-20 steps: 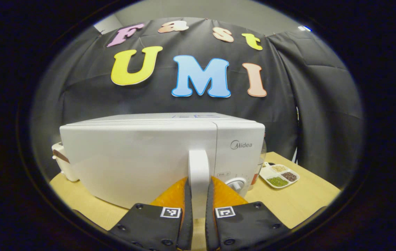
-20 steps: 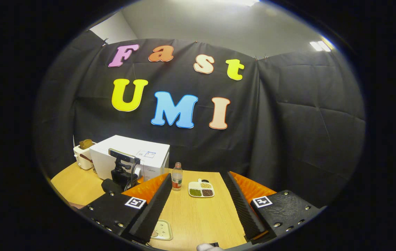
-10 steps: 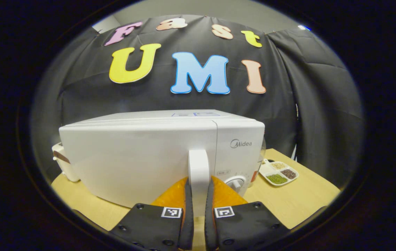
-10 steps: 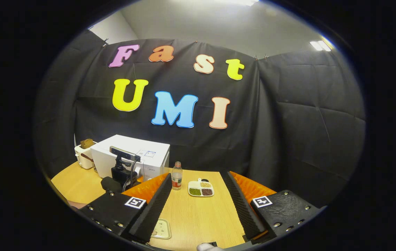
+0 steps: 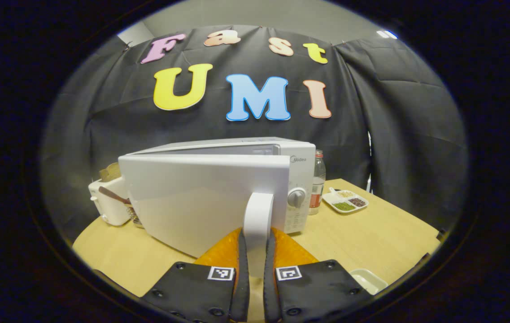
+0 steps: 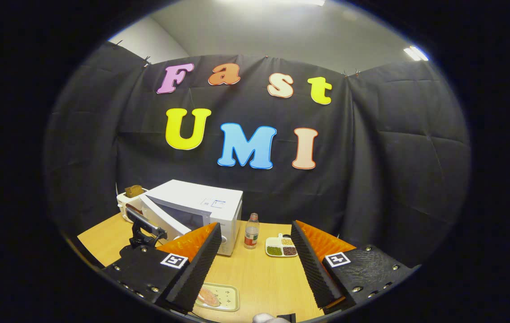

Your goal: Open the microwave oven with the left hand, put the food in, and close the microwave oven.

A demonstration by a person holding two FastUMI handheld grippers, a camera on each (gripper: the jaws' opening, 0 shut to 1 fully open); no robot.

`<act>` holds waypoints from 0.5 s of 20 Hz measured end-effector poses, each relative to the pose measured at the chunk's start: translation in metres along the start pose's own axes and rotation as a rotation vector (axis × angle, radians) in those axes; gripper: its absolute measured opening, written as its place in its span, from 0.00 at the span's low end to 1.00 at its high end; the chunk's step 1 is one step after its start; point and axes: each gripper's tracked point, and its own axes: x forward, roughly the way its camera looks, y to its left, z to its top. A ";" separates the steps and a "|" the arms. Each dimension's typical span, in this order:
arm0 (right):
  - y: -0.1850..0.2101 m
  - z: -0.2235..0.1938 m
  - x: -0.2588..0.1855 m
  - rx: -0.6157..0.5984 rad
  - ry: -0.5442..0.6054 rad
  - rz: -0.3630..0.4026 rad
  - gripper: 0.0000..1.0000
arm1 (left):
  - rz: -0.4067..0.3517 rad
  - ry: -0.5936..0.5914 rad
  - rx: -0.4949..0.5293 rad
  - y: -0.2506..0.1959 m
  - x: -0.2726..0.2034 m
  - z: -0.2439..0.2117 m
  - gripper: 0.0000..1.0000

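My left gripper (image 5: 255, 251), clamped on the door handle (image 5: 258, 214), has swung the microwave (image 5: 219, 188) ajar; right gripper (image 6: 255, 264), fingers apart, waits above the food tray (image 6: 219, 297).

— Any brand to read?
— Yes: "Midea", on the microwave oven (image 5: 210, 202), at the top of its control panel (image 5: 302, 179), right of the door.
— More on that panel?
— Small marks around the dial (image 5: 296, 196), too tiny to read.
— On the oven's top?
— A sticker (image 6: 218, 203) near the front right corner, unreadable.
— And the bottle (image 6: 250, 233)?
— A label, too blurred to read.
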 end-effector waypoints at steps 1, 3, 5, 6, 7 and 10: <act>0.006 0.002 0.000 -0.005 -0.002 0.016 0.95 | 0.006 0.010 0.001 0.007 -0.013 -0.004 0.20; 0.019 0.004 0.000 -0.011 -0.017 0.044 0.95 | 0.020 0.023 0.011 0.023 -0.037 -0.011 0.20; 0.035 0.002 0.000 -0.008 -0.012 0.078 0.95 | 0.053 0.040 0.020 0.044 -0.060 -0.018 0.21; 0.043 -0.001 0.000 -0.001 -0.004 0.093 0.95 | 0.065 0.049 0.021 0.053 -0.071 -0.022 0.21; 0.049 -0.001 -0.001 0.013 -0.004 0.107 0.95 | 0.075 0.055 0.019 0.063 -0.081 -0.024 0.21; 0.069 0.003 -0.003 0.025 -0.011 0.142 0.95 | 0.139 0.067 0.022 0.101 -0.113 -0.036 0.21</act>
